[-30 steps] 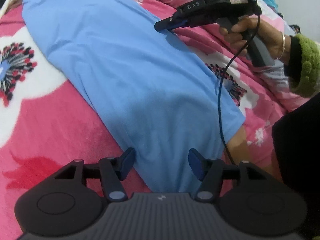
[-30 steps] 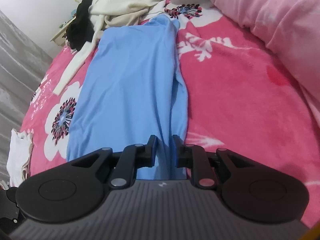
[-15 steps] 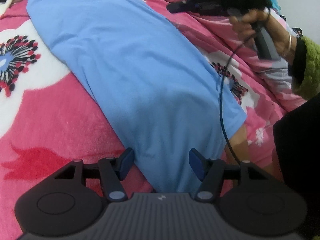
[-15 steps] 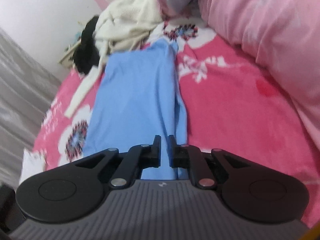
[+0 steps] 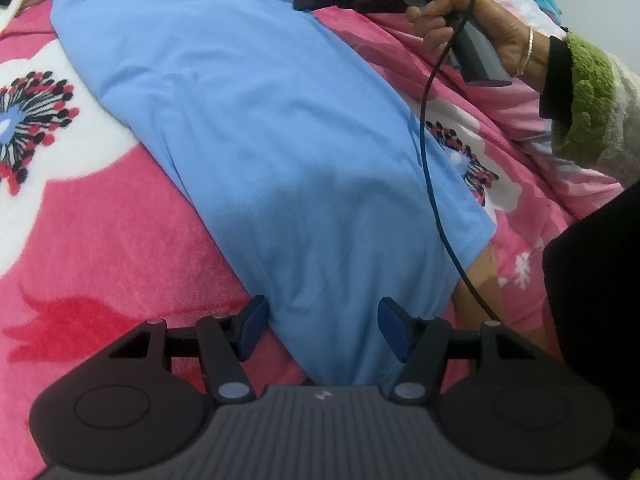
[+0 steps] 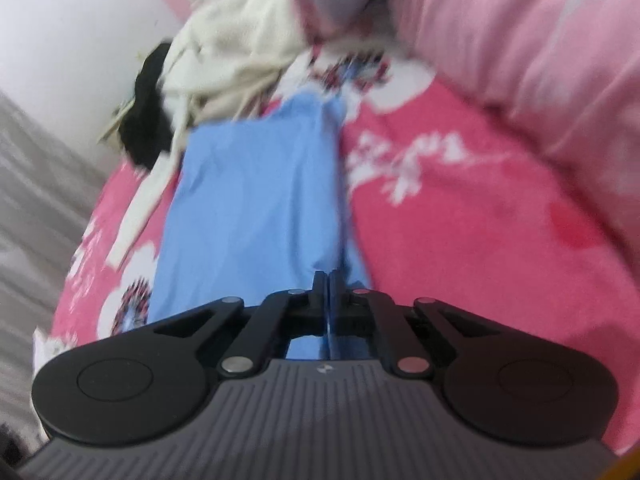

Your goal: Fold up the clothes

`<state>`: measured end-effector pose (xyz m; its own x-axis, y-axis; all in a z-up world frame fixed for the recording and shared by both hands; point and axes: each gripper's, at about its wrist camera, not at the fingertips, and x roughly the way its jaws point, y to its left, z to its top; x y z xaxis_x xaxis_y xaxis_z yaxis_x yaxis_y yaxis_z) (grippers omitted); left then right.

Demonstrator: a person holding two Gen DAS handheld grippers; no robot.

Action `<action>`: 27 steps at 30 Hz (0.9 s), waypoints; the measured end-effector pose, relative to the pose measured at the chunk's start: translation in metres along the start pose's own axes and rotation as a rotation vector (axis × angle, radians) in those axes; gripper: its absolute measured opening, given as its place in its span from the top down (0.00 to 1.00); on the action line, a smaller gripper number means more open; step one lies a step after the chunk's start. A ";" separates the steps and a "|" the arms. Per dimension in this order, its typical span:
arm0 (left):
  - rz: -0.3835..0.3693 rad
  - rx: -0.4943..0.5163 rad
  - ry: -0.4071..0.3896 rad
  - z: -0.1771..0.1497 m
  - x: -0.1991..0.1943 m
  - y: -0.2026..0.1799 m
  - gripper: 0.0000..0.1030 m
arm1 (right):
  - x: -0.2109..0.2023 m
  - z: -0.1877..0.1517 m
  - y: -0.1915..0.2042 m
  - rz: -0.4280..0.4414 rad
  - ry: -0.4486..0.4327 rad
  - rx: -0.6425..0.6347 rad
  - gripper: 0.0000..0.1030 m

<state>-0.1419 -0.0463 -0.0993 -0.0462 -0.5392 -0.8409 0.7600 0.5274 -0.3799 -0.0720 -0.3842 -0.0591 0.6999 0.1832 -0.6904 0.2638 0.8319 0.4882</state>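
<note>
Left gripper [image 5: 322,322] spread wide, straddling the near end of the blue garment [image 5: 256,128] on the pink floral blanket [image 5: 92,236], right gripper [image 6: 325,280] closed with no visible gap, garment stretching ahead of it, cream clothes [image 6: 236,48] beyond.

We see bare pink blanket [image 5: 100,240] left of the blue shirt [image 5: 280,140]. On the right, our right hand [image 5: 472,12] and its cable [image 5: 430,168] hang over it. White clothes [image 6: 240,52] block the far end.
</note>
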 end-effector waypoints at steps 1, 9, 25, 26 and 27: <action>-0.002 0.000 0.000 0.000 0.000 0.001 0.40 | 0.000 0.001 -0.005 -0.022 -0.005 0.011 1.00; -0.003 -0.002 0.006 -0.001 -0.001 0.002 0.40 | -0.009 -0.003 -0.006 -0.041 -0.017 0.007 0.98; -0.060 -0.021 0.054 -0.022 -0.017 0.007 0.40 | -0.084 -0.096 -0.019 -0.030 0.343 -0.034 0.94; -0.055 -0.044 0.041 -0.022 -0.020 0.012 0.40 | -0.095 -0.100 -0.025 -0.001 0.314 0.017 0.87; -0.051 -0.067 0.028 -0.022 -0.022 0.017 0.40 | -0.103 -0.104 -0.031 0.020 0.297 0.055 0.81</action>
<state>-0.1425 -0.0116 -0.0958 -0.1028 -0.5481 -0.8301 0.7110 0.5431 -0.4467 -0.2207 -0.3744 -0.0586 0.4825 0.3514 -0.8024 0.2933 0.7983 0.5260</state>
